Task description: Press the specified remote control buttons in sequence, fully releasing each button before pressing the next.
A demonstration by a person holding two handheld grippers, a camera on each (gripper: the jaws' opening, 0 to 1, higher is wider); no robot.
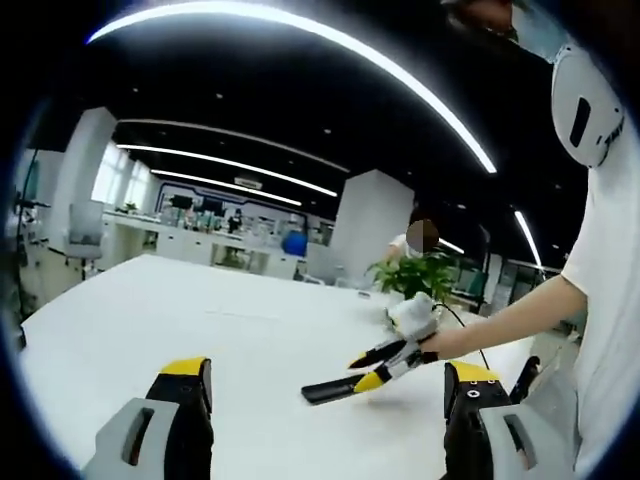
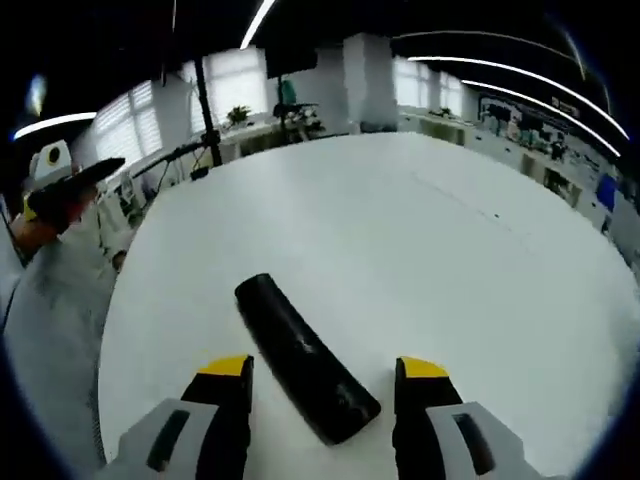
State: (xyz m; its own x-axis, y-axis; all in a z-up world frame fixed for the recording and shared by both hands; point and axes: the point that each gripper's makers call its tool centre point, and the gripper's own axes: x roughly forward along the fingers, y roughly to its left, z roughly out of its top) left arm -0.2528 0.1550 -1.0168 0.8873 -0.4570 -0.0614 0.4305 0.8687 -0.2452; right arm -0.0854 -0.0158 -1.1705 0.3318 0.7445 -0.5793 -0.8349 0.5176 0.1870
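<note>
The remote control [image 2: 305,356], a long black bar with rounded ends and a faintly glossy top, lay flat on the smooth white table [image 2: 420,230] as I watched through the right gripper view. It sat slantwise between the jaws of my right gripper [image 2: 325,372], whose yellow-tipped black fingers [image 2: 228,368] stood wide apart on either side and held nothing. I could not tell whether either finger touched the remote's casing.

In the left gripper view the same remote [image 1: 335,389] appeared as a thin dark slab on the table [image 1: 200,320], with the right gripper [image 1: 375,367] angled down at it, its yellow tips just over the near end. A person's bare forearm [image 1: 510,320] and white sleeve reached in from the right behind that gripper.

My left gripper [image 1: 330,385] hung low over the table with its jaws spread wide and empty, well apart from the remote.

Behind the remote a leafy green potted plant [image 1: 415,272] stood near the table's far edge, and a thin dark cable [image 1: 470,335] trailed beside it. Another person sat beyond the plant. White counters, a white column [image 1: 370,225] and long curved ceiling lights [image 1: 300,30] filled the open office behind.
</note>
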